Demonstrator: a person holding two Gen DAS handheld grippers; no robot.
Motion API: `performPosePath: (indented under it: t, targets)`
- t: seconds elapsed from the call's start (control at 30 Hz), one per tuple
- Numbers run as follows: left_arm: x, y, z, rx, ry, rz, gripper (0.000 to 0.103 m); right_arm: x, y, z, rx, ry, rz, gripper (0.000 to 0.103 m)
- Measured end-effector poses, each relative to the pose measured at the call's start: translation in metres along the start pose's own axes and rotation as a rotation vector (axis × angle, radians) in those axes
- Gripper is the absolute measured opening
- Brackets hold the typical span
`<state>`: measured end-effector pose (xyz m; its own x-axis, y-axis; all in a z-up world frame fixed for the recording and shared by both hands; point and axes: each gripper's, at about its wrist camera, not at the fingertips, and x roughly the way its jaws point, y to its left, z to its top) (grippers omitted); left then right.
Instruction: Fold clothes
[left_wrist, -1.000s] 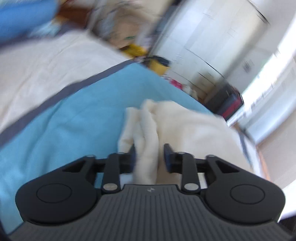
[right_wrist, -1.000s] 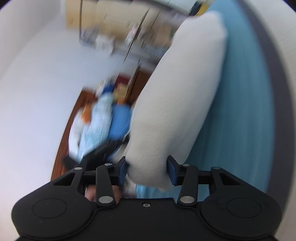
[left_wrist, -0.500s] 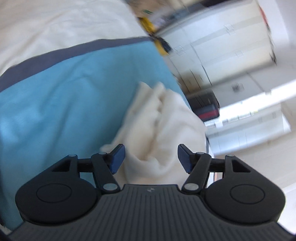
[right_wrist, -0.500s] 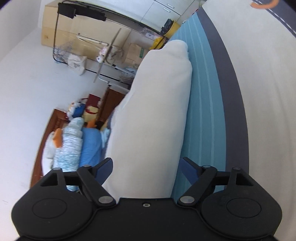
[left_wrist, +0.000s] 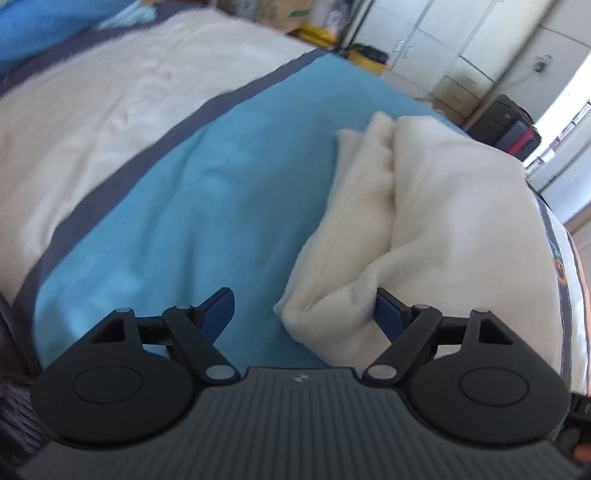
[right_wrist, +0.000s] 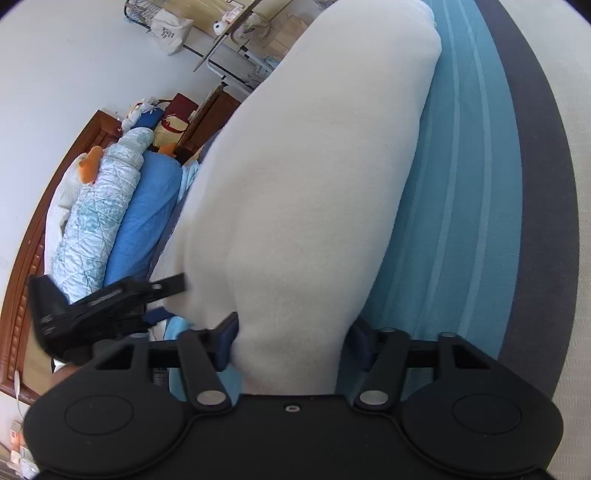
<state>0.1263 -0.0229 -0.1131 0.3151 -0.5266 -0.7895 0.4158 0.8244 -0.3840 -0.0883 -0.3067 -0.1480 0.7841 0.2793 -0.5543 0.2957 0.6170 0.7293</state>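
A cream fleece garment (left_wrist: 443, 221) lies folded in thick layers on the blue blanket (left_wrist: 184, 221). My left gripper (left_wrist: 303, 310) hangs low over its near corner with the jaws opening wide. The left pad is clear of the cloth and the right pad just brushes the fold. In the right wrist view the same garment (right_wrist: 314, 184) runs away as a long roll. My right gripper (right_wrist: 293, 341) is closing on its near end, and both pads pinch the cloth. The left gripper's black frame (right_wrist: 92, 310) shows at the left.
The blanket has a dark border stripe (left_wrist: 122, 177), with a cream sheet (left_wrist: 92, 110) beyond it. Pillows and a blue quilt (right_wrist: 140, 221) are piled at the wooden headboard (right_wrist: 22, 277). White cupboards (left_wrist: 461, 55) and a black suitcase (left_wrist: 506, 122) stand past the bed.
The left gripper let go of the cream fold, opened wide and sank toward the bed. The right gripper opened, then closed again on the garment's end.
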Motion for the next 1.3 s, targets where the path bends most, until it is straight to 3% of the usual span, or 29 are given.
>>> performPosePath:
  t: [0.07, 0.17, 0.2, 0.27, 0.33, 0.43, 0.5, 0.6, 0.77, 0.8, 0.93, 1.03, 1.1, 1.13, 1.17, 1.2, 1.3]
  targets:
    - [0.004, 0.011, 0.000, -0.080, 0.030, -0.026, 0.082, -0.001, 0.002, -0.003, -0.013, -0.002, -0.002, 0.057]
    - [-0.003, 0.014, -0.004, -0.123, 0.010, -0.020, 0.082, -0.003, 0.003, -0.008, -0.047, 0.007, -0.008, 0.057]
    - [-0.011, 0.020, -0.007, -0.191, -0.007, -0.062, 0.078, -0.004, 0.002, -0.011, -0.052, 0.001, -0.004, 0.057]
    - [-0.023, 0.031, -0.008, -0.329, -0.067, -0.221, 0.076, -0.007, -0.005, -0.020, -0.064, 0.003, 0.001, 0.057]
    - [-0.033, 0.030, -0.007, -0.344, -0.107, -0.269, 0.078, -0.007, -0.008, -0.023, -0.066, 0.027, 0.011, 0.057]
    - [-0.029, 0.016, -0.009, -0.199, -0.050, -0.089, 0.080, -0.008, 0.001, -0.020, -0.097, 0.051, -0.012, 0.061]
    - [-0.016, 0.020, -0.016, -0.207, 0.025, -0.041, 0.080, -0.012, 0.009, -0.014, -0.128, 0.034, -0.043, 0.068]
    - [-0.005, 0.033, -0.020, -0.303, 0.087, -0.161, 0.080, -0.027, 0.007, -0.007, -0.113, -0.018, -0.045, 0.074]
    - [-0.001, 0.027, -0.021, -0.332, 0.107, -0.411, 0.080, -0.050, -0.014, 0.009, -0.022, -0.139, -0.036, 0.080]
    - [-0.001, 0.023, -0.021, -0.319, 0.108, -0.403, 0.080, -0.052, -0.021, 0.013, 0.006, -0.159, -0.033, 0.080]
    - [0.010, 0.006, -0.026, -0.221, 0.121, -0.117, 0.087, -0.048, -0.042, 0.037, 0.140, -0.205, 0.020, 0.080]
    - [0.016, 0.013, -0.026, -0.301, 0.114, -0.142, 0.090, -0.037, -0.050, 0.058, 0.229, -0.206, 0.054, 0.080]
    - [0.017, 0.017, -0.023, -0.337, 0.098, -0.172, 0.090, -0.029, -0.049, 0.073, 0.213, -0.184, 0.055, 0.080]
    - [0.019, 0.016, -0.023, -0.322, 0.078, -0.188, 0.088, -0.023, -0.048, 0.081, 0.194, -0.177, 0.034, 0.080]
    - [0.021, 0.015, -0.022, -0.306, 0.059, -0.204, 0.079, -0.018, -0.048, 0.088, 0.176, -0.171, 0.013, 0.084]
    - [0.022, 0.009, -0.019, -0.254, 0.048, -0.228, 0.053, -0.012, -0.050, 0.094, 0.170, -0.171, 0.004, 0.087]
    - [0.014, -0.022, -0.016, -0.057, -0.039, -0.182, 0.045, 0.013, -0.060, 0.110, 0.176, -0.166, -0.005, 0.098]
